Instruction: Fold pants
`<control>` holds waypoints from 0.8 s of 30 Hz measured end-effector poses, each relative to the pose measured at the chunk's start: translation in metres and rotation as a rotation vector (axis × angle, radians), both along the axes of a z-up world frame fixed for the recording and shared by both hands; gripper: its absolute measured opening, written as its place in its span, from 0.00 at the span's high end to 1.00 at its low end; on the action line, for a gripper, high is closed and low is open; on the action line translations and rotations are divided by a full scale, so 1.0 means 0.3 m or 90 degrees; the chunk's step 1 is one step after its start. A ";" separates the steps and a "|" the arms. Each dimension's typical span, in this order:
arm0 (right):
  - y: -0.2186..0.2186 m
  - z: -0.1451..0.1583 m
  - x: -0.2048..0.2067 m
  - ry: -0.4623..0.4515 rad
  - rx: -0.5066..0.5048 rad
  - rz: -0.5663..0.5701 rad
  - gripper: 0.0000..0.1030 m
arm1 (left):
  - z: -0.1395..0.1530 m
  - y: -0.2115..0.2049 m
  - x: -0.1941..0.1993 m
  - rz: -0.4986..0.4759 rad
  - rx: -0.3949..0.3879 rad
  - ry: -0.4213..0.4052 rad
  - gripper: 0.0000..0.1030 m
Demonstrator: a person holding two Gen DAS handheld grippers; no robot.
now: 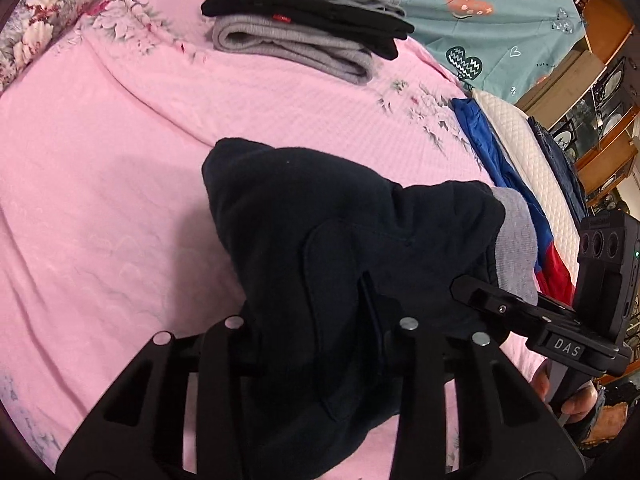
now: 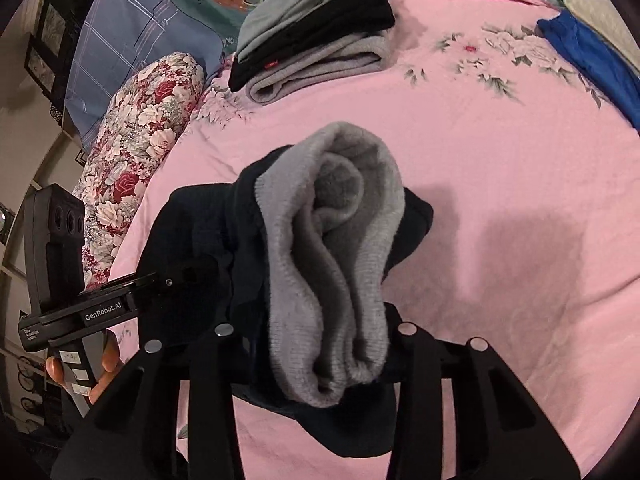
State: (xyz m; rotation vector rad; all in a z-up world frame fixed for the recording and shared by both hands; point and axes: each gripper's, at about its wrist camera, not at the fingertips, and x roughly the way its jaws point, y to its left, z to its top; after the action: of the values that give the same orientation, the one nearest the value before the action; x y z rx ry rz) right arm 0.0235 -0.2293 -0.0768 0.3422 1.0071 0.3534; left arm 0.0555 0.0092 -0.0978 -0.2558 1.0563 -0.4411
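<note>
The folded dark fleece-lined pants [image 1: 320,248] are held up over the pink bedsheet [image 1: 120,160], clamped by the left gripper [image 1: 320,332] and right gripper [image 2: 316,336]. Looks like carrying; next they'd probably be set on the folded clothes stack [image 1: 304,20].

Folded clothes stack [image 1: 304,24] on pink bedspread [image 1: 100,160], floral pillow [image 2: 140,152] beside it

Bright, soft shadows, sharp centre, edges fisheye-warped
</note>
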 end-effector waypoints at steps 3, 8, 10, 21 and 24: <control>0.011 0.043 0.005 -0.005 0.009 0.003 0.61 | 0.045 0.031 0.001 0.006 -0.014 -0.003 0.65; 0.052 0.188 0.084 -0.047 0.009 0.039 0.61 | 0.232 0.069 0.081 -0.006 -0.009 -0.057 0.66; 0.060 0.272 0.156 -0.077 0.008 0.053 0.61 | 0.317 0.074 0.155 0.002 -0.008 -0.079 0.66; 0.065 0.643 0.998 -0.155 -0.026 0.008 0.61 | 0.675 0.032 1.032 0.064 -0.010 -0.118 0.65; 0.055 0.593 1.168 -0.130 -0.044 -0.007 0.61 | 0.602 0.013 1.209 0.066 -0.016 -0.083 0.64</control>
State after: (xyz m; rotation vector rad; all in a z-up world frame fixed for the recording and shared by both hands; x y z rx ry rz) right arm 0.3739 -0.2128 0.1010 0.2430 0.8142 0.3356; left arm 0.4182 0.0133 0.0828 -0.2984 0.9062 -0.3735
